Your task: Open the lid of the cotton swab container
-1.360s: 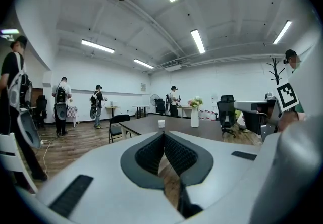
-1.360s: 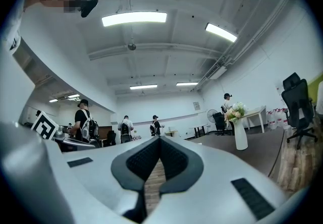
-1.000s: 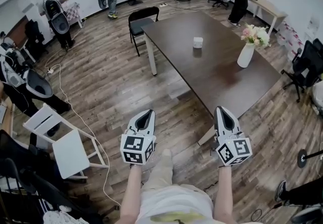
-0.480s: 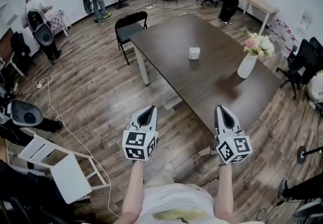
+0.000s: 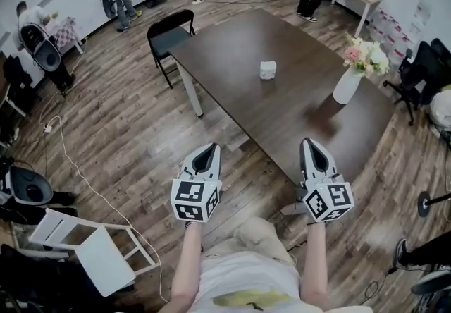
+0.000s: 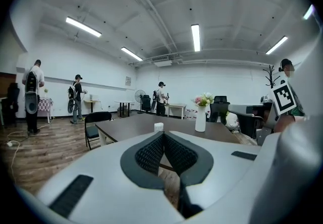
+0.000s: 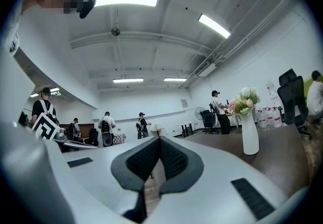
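The cotton swab container [image 5: 268, 70], a small white box, stands near the middle of the dark brown table [image 5: 296, 118]; in the left gripper view the container [image 6: 158, 127] shows far off beyond the jaws. My left gripper [image 5: 206, 156] is held over the wooden floor short of the table's near corner, jaws shut and empty. My right gripper [image 5: 312, 151] hovers at the table's near edge, also shut with nothing in it. Both are far from the container. In their own views the left gripper [image 6: 164, 135] and right gripper [image 7: 160, 141] show pads pressed together.
A white vase of flowers [image 5: 350, 79] stands on the table's right side. A black chair [image 5: 169, 33] sits at the table's far left corner. A white folding chair [image 5: 91, 248] and a cable lie on the floor at left. Several people stand by the far wall.
The view has drifted forward: the table and container sit lower and closer in the head view. Both grippers keep their places in the frame and stay shut.
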{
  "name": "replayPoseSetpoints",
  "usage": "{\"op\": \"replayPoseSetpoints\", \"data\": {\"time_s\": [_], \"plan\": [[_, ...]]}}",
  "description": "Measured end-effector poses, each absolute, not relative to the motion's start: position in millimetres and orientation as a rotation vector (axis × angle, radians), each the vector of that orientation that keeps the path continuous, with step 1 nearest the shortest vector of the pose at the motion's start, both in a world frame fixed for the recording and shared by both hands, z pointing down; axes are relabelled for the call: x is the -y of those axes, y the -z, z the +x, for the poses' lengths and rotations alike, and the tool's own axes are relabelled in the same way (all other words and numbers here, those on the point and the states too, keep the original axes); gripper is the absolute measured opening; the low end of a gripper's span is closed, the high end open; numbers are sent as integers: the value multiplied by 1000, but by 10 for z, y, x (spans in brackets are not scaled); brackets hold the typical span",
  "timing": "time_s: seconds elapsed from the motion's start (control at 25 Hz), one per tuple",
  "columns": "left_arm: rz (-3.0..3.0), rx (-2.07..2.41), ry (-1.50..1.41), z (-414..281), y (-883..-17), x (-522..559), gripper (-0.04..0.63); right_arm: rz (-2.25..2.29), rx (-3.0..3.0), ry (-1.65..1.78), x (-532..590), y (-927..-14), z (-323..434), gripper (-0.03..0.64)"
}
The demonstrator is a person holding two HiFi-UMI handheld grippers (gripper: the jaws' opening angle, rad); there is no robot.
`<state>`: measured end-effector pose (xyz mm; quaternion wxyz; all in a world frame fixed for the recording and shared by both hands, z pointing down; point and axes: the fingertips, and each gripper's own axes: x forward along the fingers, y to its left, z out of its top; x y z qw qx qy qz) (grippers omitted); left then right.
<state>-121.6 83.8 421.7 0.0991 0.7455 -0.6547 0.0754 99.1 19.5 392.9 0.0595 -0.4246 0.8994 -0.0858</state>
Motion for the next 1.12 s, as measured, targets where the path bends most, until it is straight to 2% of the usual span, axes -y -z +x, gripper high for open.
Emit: {"op": "replayPoseSetpoints", "data": {"time_s": [0.28, 0.76, 1.12], "plan": [[2208, 1909, -245, -1290, -4327, -580, 25, -1295, -2724, 291, 76, -4026, 868, 21], [2212, 1934, -221, -1806, -4280, 382, 25, -1256, -2647, 354, 1115, -3952, 465, 21], [2276, 1891, -348, -1891, -4319, 1138, 25, -1267, -2628, 401, 1833, -3948, 277, 21]]}}
